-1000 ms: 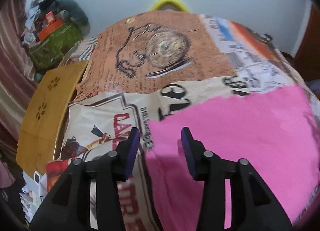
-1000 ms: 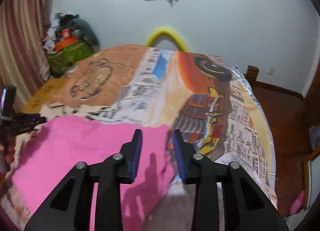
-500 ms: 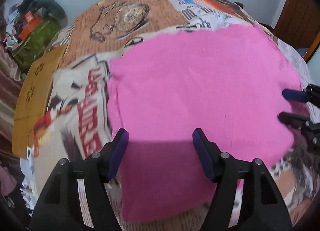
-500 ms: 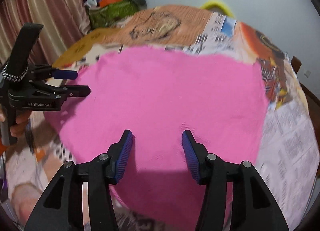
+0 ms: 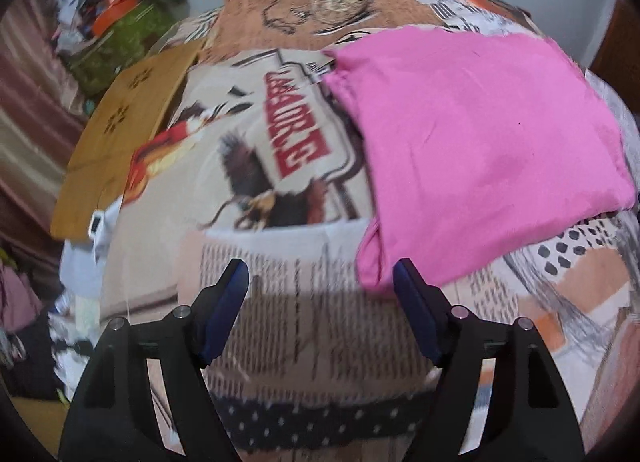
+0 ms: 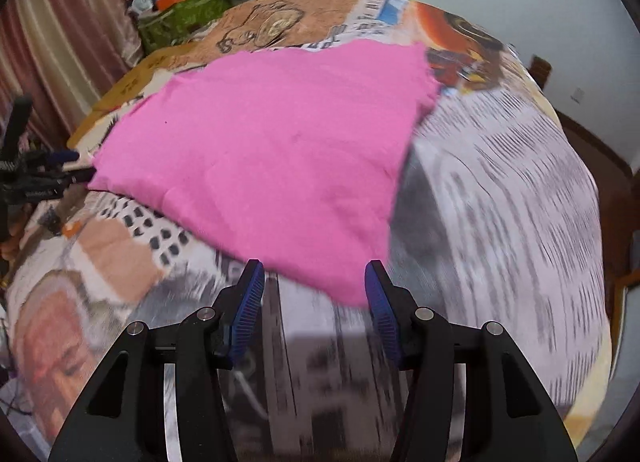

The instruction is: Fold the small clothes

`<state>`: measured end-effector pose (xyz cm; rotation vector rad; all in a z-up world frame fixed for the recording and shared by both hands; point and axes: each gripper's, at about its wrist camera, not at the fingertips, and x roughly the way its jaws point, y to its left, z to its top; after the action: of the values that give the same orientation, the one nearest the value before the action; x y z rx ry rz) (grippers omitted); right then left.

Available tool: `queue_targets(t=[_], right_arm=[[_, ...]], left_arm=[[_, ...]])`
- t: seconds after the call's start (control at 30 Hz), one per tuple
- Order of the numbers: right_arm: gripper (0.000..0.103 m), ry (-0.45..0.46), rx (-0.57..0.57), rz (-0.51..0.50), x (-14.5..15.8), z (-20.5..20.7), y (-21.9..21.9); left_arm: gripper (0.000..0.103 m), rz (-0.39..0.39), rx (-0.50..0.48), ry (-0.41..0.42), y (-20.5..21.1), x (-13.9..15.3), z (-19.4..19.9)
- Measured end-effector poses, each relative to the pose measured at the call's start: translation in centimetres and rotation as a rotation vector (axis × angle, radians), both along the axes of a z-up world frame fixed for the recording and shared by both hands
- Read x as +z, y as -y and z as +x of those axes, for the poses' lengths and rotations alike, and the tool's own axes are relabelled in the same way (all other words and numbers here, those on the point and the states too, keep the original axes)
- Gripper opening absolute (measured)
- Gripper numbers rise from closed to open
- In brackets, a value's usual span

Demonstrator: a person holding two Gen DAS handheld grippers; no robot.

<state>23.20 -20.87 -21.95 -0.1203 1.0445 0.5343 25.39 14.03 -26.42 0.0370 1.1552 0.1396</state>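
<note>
A pink cloth (image 5: 472,141) lies flat on the bed's printed cover; it also shows in the right wrist view (image 6: 272,157). My left gripper (image 5: 322,302) is open and empty, just short of the cloth's near left corner. My right gripper (image 6: 314,298) is open and empty, with the cloth's near right corner lying between its fingertips, not pinched. The left gripper also shows at the left edge of the right wrist view (image 6: 60,167), beside the cloth's left corner.
The bed cover (image 5: 280,189) carries newspaper-style prints. A yellow-brown board (image 5: 120,133) lies along the bed's left side. A green bag with clutter (image 6: 180,17) stands by the curtain. A wooden floor and chair (image 6: 624,197) are at the right.
Both grippers have pulled back toward me from above the cloth to its near corners and opened wider. The cloth now shows a shorter, folded-looking shape.
</note>
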Motion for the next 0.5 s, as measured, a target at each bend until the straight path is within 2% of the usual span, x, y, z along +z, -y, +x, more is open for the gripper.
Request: queue_targets(t=[0.2,0.37,0.43,0.5], right_arm=[[0.049,-0.015,-0.049,0.029,0.6,-0.9,1.5],[0.049,-0.086,-0.055,0.092,-0.6,-0.9,0.9],[0.049,-0.107,-0.042,0.103,-1.1,-1.0,0.1],[0.049,-0.122,-0.027,0.115,-1.5,-0.7,-0.8]], left_arm=[[0.074,-0.031,0.020,0.043,-0.3,1.6,-1.2],[0.072,-0.104,0.011,0.048,0.2,1.6,0.0],[0.060,-0.136,0.013,0.038,0.4,1.2,0.5],[0.038,-0.159,0.015,0.011,0.7,0.4,0.9]])
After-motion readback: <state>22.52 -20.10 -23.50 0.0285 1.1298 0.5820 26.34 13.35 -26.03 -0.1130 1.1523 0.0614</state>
